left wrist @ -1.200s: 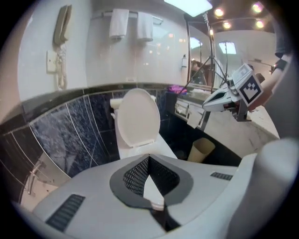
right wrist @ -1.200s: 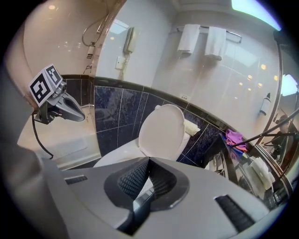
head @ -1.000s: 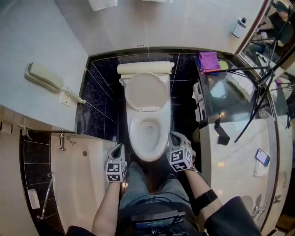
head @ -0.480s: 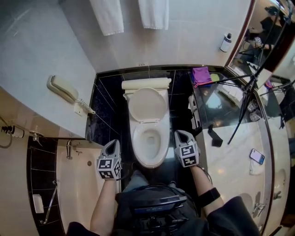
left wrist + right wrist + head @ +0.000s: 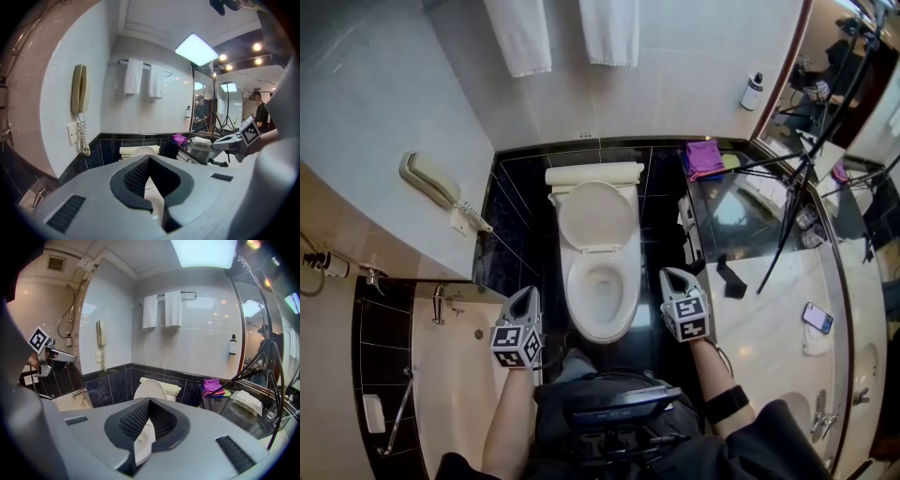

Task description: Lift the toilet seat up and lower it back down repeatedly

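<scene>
The white toilet stands in the middle of the head view, its lid upright against the tank and the bowl uncovered. My left gripper hangs to the left of the bowl's front, clear of the rim. My right gripper is held to the right of the bowl, also apart from it. Both are shut with nothing in them. In the left gripper view, the left gripper points at the toilet. The right gripper aims at the raised lid in the right gripper view.
A bathtub lies to the left, with a wall phone above it. Two towels hang behind the toilet. On the right is a vanity counter with a purple cloth, a phone and a tripod.
Both grippers have risen from beside the bowl's front rim and drawn slightly outward. The head view has tilted up, bringing the towels into view.
</scene>
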The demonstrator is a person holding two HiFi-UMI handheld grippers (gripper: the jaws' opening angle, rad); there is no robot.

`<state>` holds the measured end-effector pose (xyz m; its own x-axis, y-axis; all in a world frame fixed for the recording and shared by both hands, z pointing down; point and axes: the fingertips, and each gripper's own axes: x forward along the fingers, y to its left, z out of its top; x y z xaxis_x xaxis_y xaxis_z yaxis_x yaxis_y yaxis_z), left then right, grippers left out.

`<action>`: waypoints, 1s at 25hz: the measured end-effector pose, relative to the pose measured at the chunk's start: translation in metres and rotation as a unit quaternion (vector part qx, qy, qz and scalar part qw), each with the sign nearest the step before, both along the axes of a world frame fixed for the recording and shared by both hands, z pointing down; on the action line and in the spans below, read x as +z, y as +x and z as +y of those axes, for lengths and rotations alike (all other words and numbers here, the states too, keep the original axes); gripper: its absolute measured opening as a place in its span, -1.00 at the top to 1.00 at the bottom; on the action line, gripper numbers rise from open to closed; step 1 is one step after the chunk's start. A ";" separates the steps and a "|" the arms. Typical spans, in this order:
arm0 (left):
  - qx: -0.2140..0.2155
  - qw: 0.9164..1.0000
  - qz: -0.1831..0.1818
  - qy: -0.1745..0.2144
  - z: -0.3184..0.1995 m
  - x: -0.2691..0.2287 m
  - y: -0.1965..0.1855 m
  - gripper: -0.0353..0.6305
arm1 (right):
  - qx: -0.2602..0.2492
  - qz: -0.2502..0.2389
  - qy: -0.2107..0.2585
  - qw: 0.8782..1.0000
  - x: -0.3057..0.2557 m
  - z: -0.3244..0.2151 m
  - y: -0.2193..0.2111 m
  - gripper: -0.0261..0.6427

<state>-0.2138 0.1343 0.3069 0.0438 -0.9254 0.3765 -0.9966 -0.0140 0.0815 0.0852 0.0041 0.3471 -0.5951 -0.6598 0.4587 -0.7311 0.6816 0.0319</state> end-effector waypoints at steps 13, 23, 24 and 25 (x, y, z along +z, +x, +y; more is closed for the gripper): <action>0.006 1.000 -0.023 0.008 -0.001 0.003 0.007 0.89 | -0.005 0.007 -0.008 1.000 0.011 0.002 -0.005 0.87; 0.034 0.998 -0.047 0.012 -0.036 0.009 0.010 0.89 | 0.040 -0.018 -0.047 0.998 0.044 -0.023 -0.006 0.64; 0.038 0.998 -0.049 0.011 -0.040 0.012 0.009 0.89 | 0.048 -0.025 -0.057 0.997 0.054 -0.027 -0.006 0.59; 0.041 0.998 -0.051 0.009 -0.043 0.016 0.008 0.89 | 0.054 -0.031 -0.069 0.996 0.064 -0.029 -0.006 0.50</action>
